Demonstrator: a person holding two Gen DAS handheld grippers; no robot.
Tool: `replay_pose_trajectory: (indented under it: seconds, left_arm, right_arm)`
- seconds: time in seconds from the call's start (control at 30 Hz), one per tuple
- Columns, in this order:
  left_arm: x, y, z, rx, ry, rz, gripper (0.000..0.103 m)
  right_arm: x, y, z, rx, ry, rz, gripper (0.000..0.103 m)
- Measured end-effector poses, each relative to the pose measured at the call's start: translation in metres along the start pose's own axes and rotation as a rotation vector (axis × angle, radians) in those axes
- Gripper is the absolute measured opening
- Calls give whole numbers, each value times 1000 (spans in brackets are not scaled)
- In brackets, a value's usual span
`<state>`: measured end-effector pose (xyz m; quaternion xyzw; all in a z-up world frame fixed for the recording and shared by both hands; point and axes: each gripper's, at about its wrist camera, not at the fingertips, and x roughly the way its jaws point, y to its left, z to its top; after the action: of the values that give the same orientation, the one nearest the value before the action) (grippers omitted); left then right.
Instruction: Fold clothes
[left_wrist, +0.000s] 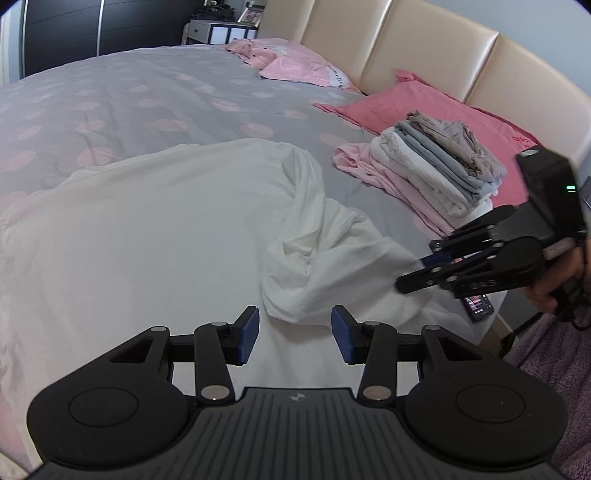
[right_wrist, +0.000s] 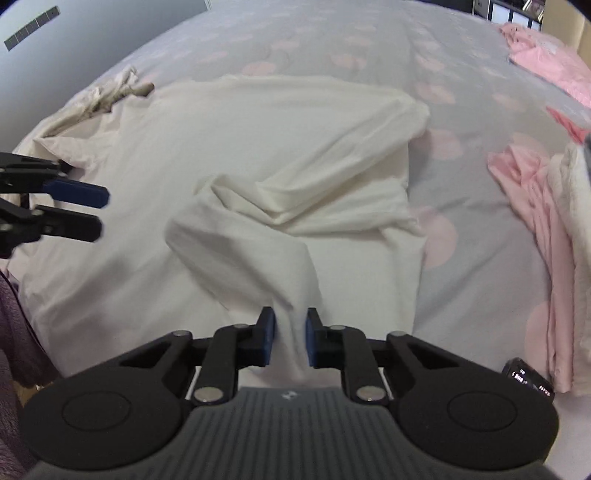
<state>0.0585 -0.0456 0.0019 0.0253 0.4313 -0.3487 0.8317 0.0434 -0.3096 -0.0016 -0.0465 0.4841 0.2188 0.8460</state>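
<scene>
A white garment (left_wrist: 147, 229) lies spread on the grey bed cover, with a sleeve bunched and lifted at its near right side (right_wrist: 251, 243). My right gripper (right_wrist: 290, 341) has the sleeve's end between its blue pads, held a little above the bed; it also shows in the left wrist view (left_wrist: 417, 273). My left gripper (left_wrist: 294, 336) is open and empty, low over the white garment next to the bunched sleeve; it shows at the left edge of the right wrist view (right_wrist: 99, 210).
A stack of folded clothes (left_wrist: 424, 173) sits on the bed by a pink pillow (left_wrist: 436, 107) and the beige headboard (left_wrist: 424, 48). A phone (right_wrist: 530, 378) lies near the bed edge. A crumpled beige garment (right_wrist: 110, 92) lies at the far side.
</scene>
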Motion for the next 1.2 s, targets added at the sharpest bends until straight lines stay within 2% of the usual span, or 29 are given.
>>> replay_pose_trajectory:
  seconds: [0.07,0.17,0.4,0.43,0.53,0.6,0.77,0.93,1.03,1.07,1.1,1.2]
  left_arm:
    - [-3,4,1,-16,-7,13,41]
    - [-7,9,2,-40,-17,32,41]
    - [-11,13,3,-59,-28,20,41]
    - [-11,12,2,-54,-25,15,41]
    - [-12,9,1,-39,-12,3,41]
    - [-8,6,-5,-23,8,-3,41]
    - [2,-2,-21,18,65,-18,45]
    - [12,-14,-39,66,123,-28,46]
    - [26,-27,-46,133,166,6,47]
    - [27,-26,-46,128,171,14,42]
    - [25,-22,-45,110,165,15,28]
    - [19,-10,-42,59,145,16,10]
  right_arm:
    - [-15,17,1,-57,-42,-4,13]
    - [-31,55,-5,-210,-79,-6,13]
    - [-25,143,-33,-530,-68,39,14]
    - [-23,154,-37,-562,-60,60,19]
    - [-18,177,-51,-651,-22,132,43]
    - [-19,182,-57,-682,-15,157,44]
    - [-22,155,-52,-580,-12,134,50]
    - [-7,111,-43,-406,43,-22,51]
    - [7,92,-41,-298,90,-47,50]
    - [9,88,-41,-267,98,-32,49]
    - [11,85,-41,-242,101,-16,48]
    - [13,88,-50,-226,104,27,46]
